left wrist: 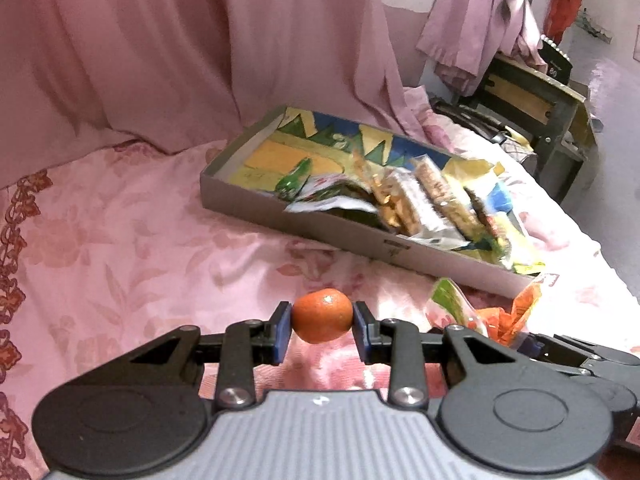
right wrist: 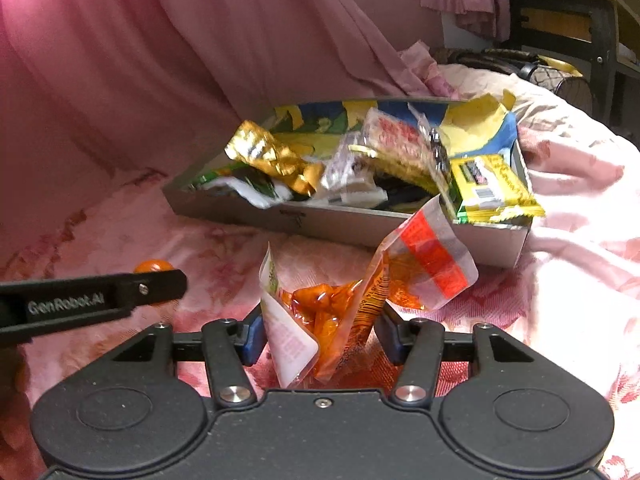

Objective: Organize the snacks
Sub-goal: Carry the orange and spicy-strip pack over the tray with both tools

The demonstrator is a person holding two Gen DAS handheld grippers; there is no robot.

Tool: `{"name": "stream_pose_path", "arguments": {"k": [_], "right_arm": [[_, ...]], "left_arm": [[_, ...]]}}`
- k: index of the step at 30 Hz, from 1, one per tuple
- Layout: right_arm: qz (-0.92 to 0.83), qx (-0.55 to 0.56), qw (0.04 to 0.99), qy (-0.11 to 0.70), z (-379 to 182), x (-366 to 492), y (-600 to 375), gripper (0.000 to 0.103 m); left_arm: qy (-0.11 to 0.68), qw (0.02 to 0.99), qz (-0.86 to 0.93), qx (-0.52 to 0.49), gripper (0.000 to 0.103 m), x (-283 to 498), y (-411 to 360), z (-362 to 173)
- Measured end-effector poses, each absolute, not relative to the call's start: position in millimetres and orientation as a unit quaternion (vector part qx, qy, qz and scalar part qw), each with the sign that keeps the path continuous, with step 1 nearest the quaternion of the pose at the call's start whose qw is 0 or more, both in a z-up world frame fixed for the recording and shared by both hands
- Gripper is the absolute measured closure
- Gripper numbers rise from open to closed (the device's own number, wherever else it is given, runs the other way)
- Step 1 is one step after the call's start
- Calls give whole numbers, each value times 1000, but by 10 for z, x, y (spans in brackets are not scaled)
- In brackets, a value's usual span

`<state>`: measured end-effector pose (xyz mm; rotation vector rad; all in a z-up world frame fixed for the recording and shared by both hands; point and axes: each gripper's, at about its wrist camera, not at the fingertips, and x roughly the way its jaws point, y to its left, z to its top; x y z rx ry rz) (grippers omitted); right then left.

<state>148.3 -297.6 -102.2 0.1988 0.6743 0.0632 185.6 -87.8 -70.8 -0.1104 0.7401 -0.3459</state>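
Note:
A small orange [left wrist: 322, 314] sits between the blue pads of my left gripper [left wrist: 322, 326], which is shut on it above the pink bedspread. In the right wrist view the orange [right wrist: 154, 267] peeks over that gripper's black finger [right wrist: 100, 300] at the left. My right gripper [right wrist: 320, 336] is shut on a crumpled clear snack packet [right wrist: 332, 312] with orange contents and a red band. The same packet [left wrist: 500, 316] shows at the lower right of the left wrist view. A shallow grey cardboard box [left wrist: 340, 236] holding several snack packets lies beyond both grippers, its front wall [right wrist: 340, 224] just behind the held packet.
A floral pink bedspread [left wrist: 140, 240] covers the bed. Pink curtain fabric [left wrist: 200, 40] hangs behind the box. At the back right stand a dark wooden chair frame [left wrist: 532, 104] and a black bag [right wrist: 500, 60]. A yellow packet [right wrist: 496, 188] overhangs the box's right corner.

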Motion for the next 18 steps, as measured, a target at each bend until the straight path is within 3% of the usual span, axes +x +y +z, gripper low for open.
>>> {"name": "stream_pose_path", "arguments": {"k": [18], "right_arm": [[25, 110, 972, 204, -479, 1263, -3202, 46]], "left_arm": [[295, 940, -171, -15, 68, 1875, -1220, 74]]}}
